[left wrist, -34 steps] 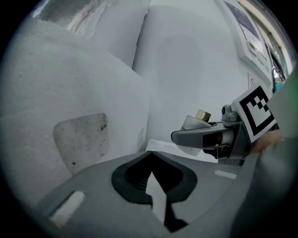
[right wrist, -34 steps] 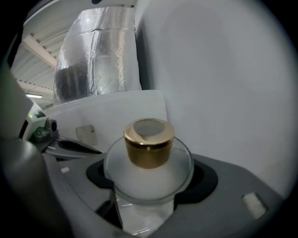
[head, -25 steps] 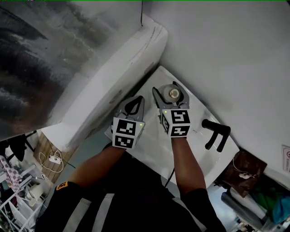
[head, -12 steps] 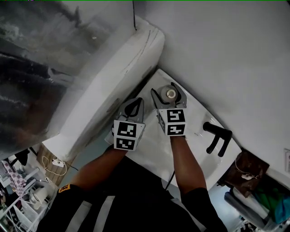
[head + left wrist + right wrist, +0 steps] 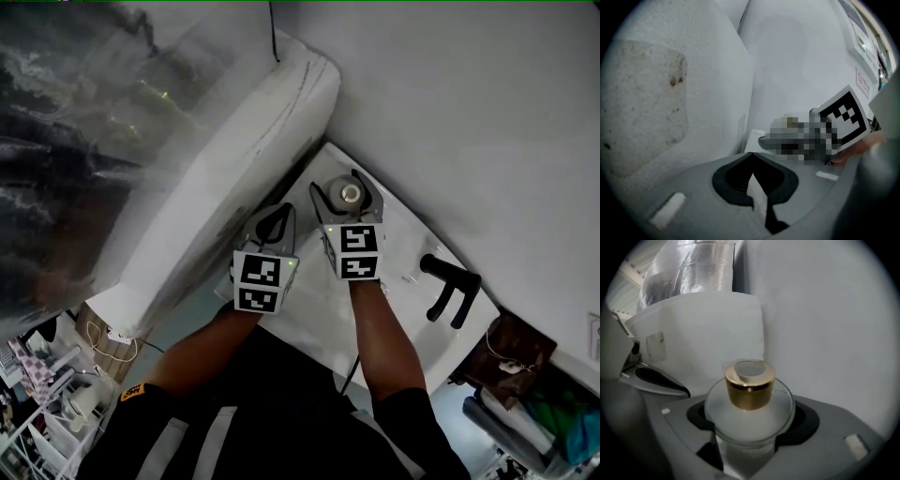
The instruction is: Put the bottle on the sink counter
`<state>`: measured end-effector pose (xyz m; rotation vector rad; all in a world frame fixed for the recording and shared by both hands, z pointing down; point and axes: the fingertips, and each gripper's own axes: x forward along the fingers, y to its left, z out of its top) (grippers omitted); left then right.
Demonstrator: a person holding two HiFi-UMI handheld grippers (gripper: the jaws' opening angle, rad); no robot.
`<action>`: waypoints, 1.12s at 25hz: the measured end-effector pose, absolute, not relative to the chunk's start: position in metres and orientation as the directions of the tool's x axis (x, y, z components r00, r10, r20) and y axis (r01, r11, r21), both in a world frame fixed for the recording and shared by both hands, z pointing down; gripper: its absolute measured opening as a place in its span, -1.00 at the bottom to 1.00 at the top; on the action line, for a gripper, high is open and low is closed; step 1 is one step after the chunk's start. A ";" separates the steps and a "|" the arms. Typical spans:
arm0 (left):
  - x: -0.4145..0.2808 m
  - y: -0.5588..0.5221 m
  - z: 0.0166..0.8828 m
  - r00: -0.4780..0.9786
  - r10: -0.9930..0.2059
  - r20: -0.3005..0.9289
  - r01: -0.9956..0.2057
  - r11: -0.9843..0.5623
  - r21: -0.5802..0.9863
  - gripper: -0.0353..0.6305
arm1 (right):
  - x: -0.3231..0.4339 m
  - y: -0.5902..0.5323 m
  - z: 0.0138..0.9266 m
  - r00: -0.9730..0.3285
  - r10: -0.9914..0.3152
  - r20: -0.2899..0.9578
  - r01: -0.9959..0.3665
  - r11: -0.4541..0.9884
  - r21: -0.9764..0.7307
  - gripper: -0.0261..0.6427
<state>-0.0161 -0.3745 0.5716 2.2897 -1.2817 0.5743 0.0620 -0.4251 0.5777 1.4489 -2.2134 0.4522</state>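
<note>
Right gripper jaws clamp bottle near counter corner.

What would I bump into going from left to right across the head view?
First the plastic sheet → left gripper → bottle in the right gripper → black tap.

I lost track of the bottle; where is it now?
Head view, centre: the bottle is held in the right gripper at the far end of the sink counter, near the wall, black faucet to its right.
</note>
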 end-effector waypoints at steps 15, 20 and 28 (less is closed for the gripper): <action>-0.020 -0.373 0.569 0.471 -0.689 0.551 -0.873 -0.453 0.179 -0.89 | 0.060 -0.427 0.588 -0.324 -0.769 0.551 -0.917 0.399 0.019 0.09; -0.022 -0.372 0.567 0.468 -0.693 0.548 -0.875 -0.448 0.181 -0.89 | 0.061 -0.427 0.588 -0.303 -0.781 0.546 -0.921 0.388 0.044 0.09; -0.024 -0.366 0.560 0.475 -0.697 0.538 -0.875 -0.442 0.199 -0.89 | 0.059 -0.425 0.591 -0.313 -0.762 0.567 -0.915 0.402 0.035 0.18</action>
